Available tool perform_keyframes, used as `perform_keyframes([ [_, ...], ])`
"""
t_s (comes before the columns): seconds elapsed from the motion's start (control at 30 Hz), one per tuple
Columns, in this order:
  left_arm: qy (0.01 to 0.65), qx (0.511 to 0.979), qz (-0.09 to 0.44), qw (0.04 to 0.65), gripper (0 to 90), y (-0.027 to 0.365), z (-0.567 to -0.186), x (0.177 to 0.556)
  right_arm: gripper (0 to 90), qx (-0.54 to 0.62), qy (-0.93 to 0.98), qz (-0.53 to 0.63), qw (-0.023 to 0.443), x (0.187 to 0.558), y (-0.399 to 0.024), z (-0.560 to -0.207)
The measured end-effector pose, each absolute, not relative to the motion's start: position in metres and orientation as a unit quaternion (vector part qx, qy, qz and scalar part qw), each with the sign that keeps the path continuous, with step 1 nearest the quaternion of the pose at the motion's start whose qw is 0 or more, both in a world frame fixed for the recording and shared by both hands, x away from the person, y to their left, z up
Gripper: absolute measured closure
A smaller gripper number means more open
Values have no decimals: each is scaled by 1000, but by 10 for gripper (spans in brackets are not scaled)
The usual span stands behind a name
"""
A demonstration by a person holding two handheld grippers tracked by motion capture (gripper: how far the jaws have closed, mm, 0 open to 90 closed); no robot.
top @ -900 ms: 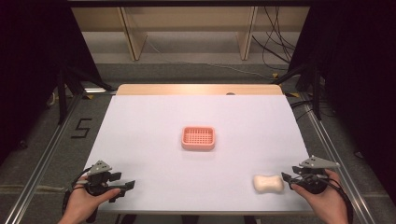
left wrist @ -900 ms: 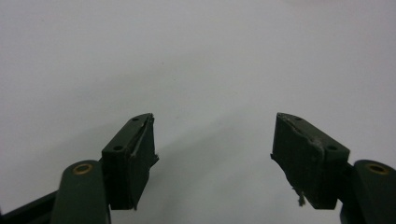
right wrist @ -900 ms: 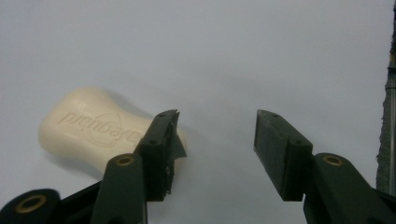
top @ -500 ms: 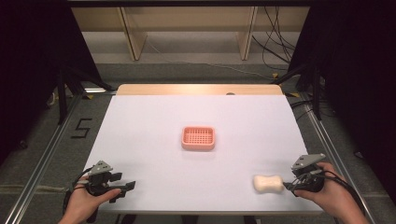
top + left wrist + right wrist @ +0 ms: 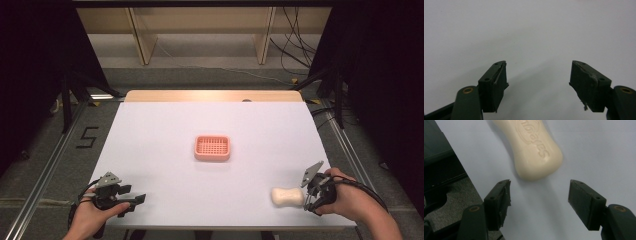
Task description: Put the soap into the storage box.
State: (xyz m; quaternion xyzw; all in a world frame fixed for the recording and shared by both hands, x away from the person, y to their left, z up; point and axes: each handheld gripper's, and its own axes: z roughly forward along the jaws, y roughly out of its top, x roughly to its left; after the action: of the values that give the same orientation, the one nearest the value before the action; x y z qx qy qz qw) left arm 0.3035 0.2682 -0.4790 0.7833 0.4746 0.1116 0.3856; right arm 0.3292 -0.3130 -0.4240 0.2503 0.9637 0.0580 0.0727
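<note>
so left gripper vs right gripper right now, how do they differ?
The right gripper sits at the table's near right, jaws just short of the cream soap bar; the left gripper sits near left over bare table. The right is tipped on its side; the left lies flatter. Both are open and empty.

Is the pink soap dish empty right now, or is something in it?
Empty. The pink soap dish shows only its bare grid floor; the soap bar lies on the table, apart from it.

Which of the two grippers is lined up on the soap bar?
The right gripper, at the table's near right corner: its open jaws face the cream soap bar just ahead. The left gripper faces bare white table.
</note>
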Motion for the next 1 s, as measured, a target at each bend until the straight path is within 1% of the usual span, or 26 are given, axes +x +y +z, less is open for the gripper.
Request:
perform_keyframes([
  [0.2, 472, 786, 112, 384, 292, 268, -479, 304, 337, 229, 971, 51, 49, 335, -304, -422],
  [0.27, 474, 784, 114, 383, 290, 268, -479, 303, 336, 223, 972, 50, 51, 336, -300, -423],
  [0.3, 466, 793, 111, 376, 290, 271, -478, 303, 334, 216, 974, 50, 47, 338, -298, -423],
  [0.33, 476, 783, 110, 385, 291, 269, -478, 303, 332, 220, 973, 47, 47, 338, -296, -423],
  [0.57, 469, 788, 111, 382, 291, 269, -478, 303, 323, 190, 980, 42, 38, 349, -283, -425],
  [0.7, 474, 785, 114, 383, 291, 269, -478, 303, 323, 177, 982, 41, 43, 353, -275, -427],
  [0.9, 471, 786, 113, 384, 291, 269, -478, 303, 331, 147, 988, 31, 32, 357, -266, -432],
  [1.0, 470, 786, 113, 384, 291, 269, -478, 303, 340, 151, 988, 21, 28, 357, -262, -434],
])
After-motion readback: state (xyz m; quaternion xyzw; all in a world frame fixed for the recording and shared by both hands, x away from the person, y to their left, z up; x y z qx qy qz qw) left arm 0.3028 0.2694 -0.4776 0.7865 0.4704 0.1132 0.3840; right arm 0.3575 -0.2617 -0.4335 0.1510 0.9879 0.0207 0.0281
